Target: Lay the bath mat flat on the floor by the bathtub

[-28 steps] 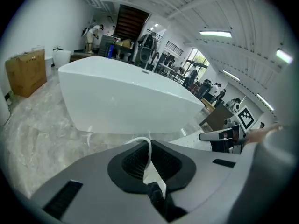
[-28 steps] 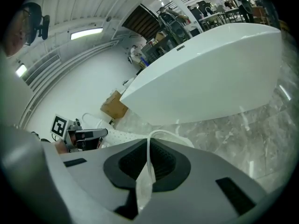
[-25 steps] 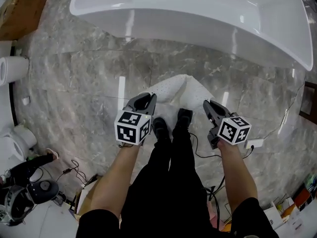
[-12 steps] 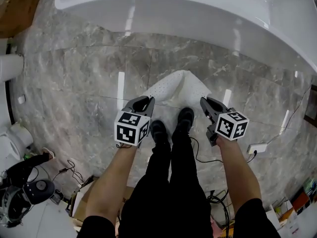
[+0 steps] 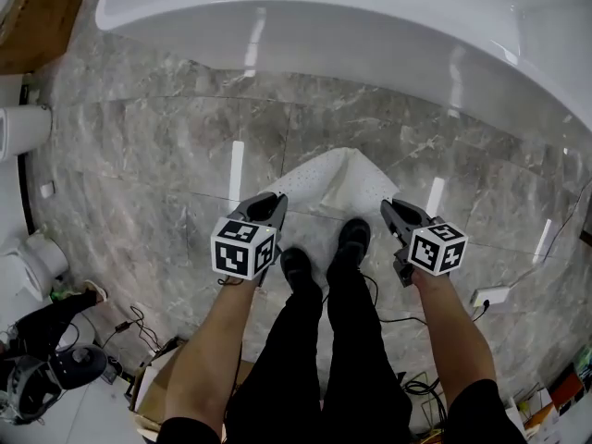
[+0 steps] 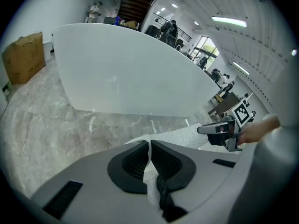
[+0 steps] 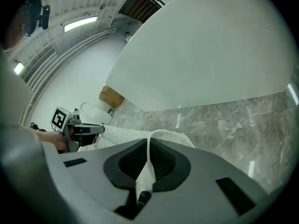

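Beside the bathtub (image 5: 370, 26), over grey marble floor (image 5: 139, 137), both jaws clench the bath mat (image 5: 333, 178).

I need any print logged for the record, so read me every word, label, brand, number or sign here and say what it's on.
No text can be read.
Left gripper and right gripper, marker cubes: black-and-white square patterns only, no letters.
Cardboard box: no print made out.
Boxes at the head view's lower right: print too small to read.
Bathtub and bath mat: no lettering.
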Demonstrator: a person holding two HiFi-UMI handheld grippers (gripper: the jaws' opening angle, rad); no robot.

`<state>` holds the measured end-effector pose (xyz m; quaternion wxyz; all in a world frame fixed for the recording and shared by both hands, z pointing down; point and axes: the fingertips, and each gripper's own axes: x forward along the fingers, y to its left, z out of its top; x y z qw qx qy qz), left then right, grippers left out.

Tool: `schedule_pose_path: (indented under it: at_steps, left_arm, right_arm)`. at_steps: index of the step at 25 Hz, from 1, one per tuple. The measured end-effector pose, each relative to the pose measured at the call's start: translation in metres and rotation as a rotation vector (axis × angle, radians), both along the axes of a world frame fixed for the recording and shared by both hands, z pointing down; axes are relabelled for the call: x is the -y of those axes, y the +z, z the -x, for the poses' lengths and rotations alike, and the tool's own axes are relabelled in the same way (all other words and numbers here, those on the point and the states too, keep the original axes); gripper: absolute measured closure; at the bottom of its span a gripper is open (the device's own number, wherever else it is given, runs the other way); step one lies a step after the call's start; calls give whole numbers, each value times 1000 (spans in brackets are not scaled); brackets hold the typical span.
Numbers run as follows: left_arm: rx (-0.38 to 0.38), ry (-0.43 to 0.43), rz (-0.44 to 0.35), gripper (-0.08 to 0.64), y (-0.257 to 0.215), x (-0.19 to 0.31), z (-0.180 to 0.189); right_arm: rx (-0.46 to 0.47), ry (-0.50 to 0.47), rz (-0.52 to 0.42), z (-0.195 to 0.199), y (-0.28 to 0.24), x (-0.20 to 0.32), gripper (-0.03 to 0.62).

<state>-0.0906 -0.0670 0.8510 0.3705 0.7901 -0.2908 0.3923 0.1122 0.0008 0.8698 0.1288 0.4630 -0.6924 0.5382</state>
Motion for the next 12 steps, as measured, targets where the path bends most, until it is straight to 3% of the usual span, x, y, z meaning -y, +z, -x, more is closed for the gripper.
schedule_pose_path:
  at_steps: [6, 12]
  left_arm:
    - [15, -36, -10, 537, 38, 13, 20]
    - [54, 49, -39, 537, 67, 23, 58]
  right_arm:
    - [-60, -3, 8, -17, 31, 11, 568]
    - [-111, 94, -2, -33, 42, 30, 568]
